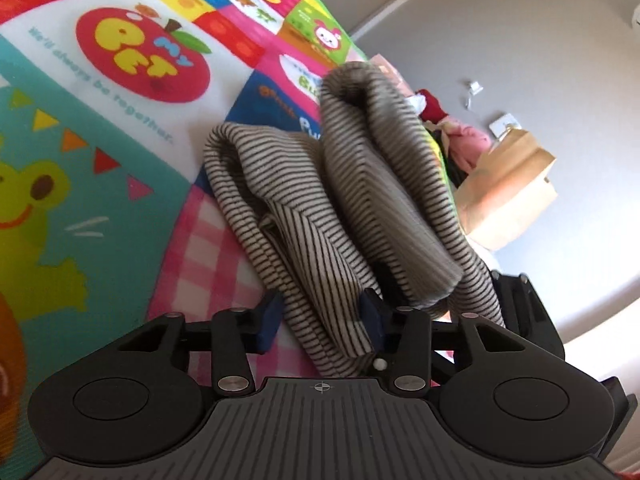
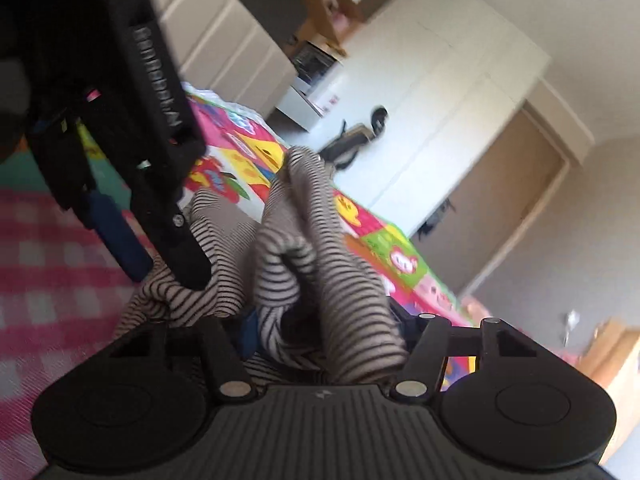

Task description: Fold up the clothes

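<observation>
Clearly mid-fold: striped top (image 1: pixel 360 184) bunched and lifted off play mat (image 1: pixel 120 152), part draped down onto pink check area, rest hanging between both tools. Risks first, as judgement only: cloth looks thick and rolled, so layers could slide apart if either grip eases, leaving a lumpy fold; hanging loop could catch on other tool's linkage, since both sit very close together; uneven pull w/ two hands so near could twist hem and skew edges; loose end trailing on mat might drag and undo whatever is folded underneath. Left gripper (image 1: pixel 320 320): jaws partly apart, blue pads either side of a thick wad of striped fabric, seems pinched on it, though contact w/ left pad not fully clear. Right gripper (image 2: pixel 324 332): fabric stuffed between fingers, blue pad just visible at left, other one hidden by cloth; looks clamped on same top, gap about as wide as the bundle. In right view, left tool sits upper left, its fingertip pressed into cloth just beside right one.
</observation>
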A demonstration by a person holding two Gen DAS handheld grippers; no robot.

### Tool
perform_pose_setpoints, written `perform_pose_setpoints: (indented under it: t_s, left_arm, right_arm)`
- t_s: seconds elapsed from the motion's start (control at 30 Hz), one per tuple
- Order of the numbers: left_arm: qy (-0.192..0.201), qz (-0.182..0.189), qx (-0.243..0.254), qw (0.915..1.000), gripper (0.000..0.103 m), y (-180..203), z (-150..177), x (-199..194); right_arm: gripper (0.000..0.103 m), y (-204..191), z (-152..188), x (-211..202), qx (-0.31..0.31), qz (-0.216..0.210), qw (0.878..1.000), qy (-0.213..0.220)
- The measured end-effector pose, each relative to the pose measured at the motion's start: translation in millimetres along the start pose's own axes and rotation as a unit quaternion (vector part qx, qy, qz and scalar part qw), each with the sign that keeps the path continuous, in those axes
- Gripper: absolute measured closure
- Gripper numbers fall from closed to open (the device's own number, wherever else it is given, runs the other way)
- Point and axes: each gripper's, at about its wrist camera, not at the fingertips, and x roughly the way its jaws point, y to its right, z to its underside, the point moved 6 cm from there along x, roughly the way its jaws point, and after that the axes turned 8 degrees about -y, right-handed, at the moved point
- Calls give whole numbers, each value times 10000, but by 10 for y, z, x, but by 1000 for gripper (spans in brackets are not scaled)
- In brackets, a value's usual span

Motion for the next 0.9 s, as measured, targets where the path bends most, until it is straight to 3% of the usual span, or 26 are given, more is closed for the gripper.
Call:
perform_pose_setpoints:
  t_s: [0.1,0.23,0.33,0.4,0.5,0.6,0.73,0.8,0.9]
  left_arm:
    - [-53,-14,-118,9999,63,-48,-21,23]
    - [-120,28,-212,9997,64,-98,-44,43]
    - [-93,86,-237,9996,65,-133,-37,57]
    - [-56,142,-306,9994,66,-157,-33,33]
    - [-10,205,-445,9988,67,-191,-33,-44]
    - [124,23,-351,9993,65,-210,-56,-303]
    - [427,305,-346,9980,60,-103,-191,-647]
    - [444,447,-329,9975,56,22,-266,-650]
    - [247,296,-156,9991,58,208,-294,-398]
  right_arm:
    - [55,12,-11,122,-164,-246,9996,25]
    - [74,176,-201,-12,-332,-679,9968,266]
    - [75,211,-356,-246,-574,-909,9928,535]
    - [74,63,-356,-345,-859,-1081,9895,434]
    - [70,-265,-159,-226,-1309,-913,9872,-16]
    - [67,-421,-92,-203,-1423,-644,9877,-81]
    - [65,-419,-115,-211,-1354,-626,9887,-148]
    - [58,-373,-140,-202,-1333,-625,9890,-154]
    - [41,-256,-111,-291,-1158,-636,9911,-148]
